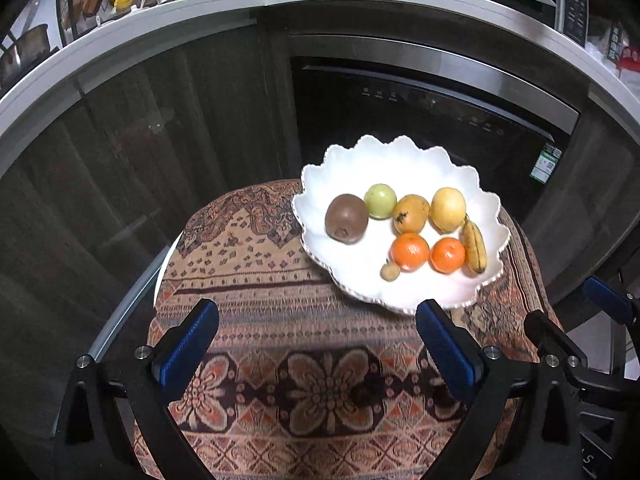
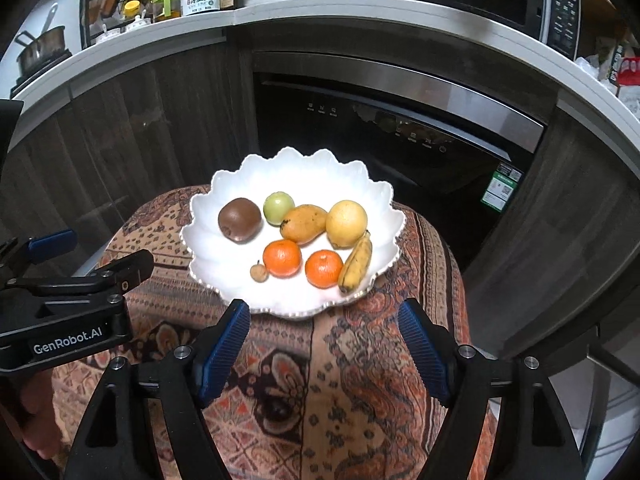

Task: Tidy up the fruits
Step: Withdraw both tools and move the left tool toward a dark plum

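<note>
A white scalloped plate (image 1: 352, 276) (image 2: 224, 196) sits on a patterned cloth-covered table. On it lie a brown kiwi (image 1: 346, 218) (image 2: 239, 219), a green fruit (image 1: 380, 201) (image 2: 278, 208), a mango (image 1: 411, 213) (image 2: 304, 223), a yellow round fruit (image 1: 448, 209) (image 2: 346, 223), a small banana (image 1: 474, 247) (image 2: 356, 263), two tangerines (image 1: 409, 251) (image 2: 282, 258) and a small longan (image 1: 390, 271) (image 2: 259, 272). My left gripper (image 1: 318, 324) is open and empty, near the plate's front. My right gripper (image 2: 324, 320) is open and empty at the plate's front edge.
The patterned table (image 1: 280, 320) (image 2: 360, 360) stands before a dark dishwasher (image 1: 420, 112) and wood cabinets. A counter above holds bottles, a pot and a microwave (image 2: 560, 4). The right gripper shows at the right of the left wrist view (image 1: 572, 320); the left gripper at the left of the right wrist view (image 2: 72, 280).
</note>
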A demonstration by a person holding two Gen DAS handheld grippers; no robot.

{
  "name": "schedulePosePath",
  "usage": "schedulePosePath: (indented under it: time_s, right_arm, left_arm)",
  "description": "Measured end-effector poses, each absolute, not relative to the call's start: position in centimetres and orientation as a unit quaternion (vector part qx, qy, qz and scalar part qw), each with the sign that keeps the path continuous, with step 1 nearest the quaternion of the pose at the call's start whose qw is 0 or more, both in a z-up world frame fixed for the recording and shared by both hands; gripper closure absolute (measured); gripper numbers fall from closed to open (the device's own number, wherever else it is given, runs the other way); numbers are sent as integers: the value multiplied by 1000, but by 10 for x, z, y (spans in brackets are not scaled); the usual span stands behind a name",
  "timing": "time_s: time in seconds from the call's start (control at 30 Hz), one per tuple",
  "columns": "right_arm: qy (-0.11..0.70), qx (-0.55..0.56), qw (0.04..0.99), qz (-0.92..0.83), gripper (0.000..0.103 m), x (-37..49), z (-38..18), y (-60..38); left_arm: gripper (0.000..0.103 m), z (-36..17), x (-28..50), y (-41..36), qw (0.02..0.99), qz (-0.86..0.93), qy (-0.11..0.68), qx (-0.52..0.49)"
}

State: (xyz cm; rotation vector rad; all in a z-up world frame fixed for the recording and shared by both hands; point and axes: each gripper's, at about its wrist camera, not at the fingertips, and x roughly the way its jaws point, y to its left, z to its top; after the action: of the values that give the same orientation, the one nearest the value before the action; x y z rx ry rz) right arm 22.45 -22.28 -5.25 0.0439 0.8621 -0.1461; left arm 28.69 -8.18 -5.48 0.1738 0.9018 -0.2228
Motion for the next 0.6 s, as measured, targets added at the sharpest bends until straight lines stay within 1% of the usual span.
schedulePosePath:
  time_s: [0.27, 0.6]
  right_arm:
    - [423, 34, 903, -71, 26, 203, -60, -224]
    - [436, 37, 896, -76, 26, 191, -78, -225]
  left_arm:
    - [3, -64, 262, -79, 886, -108, 443, 85]
    - [3, -83, 250, -77, 882, -109, 450, 88]
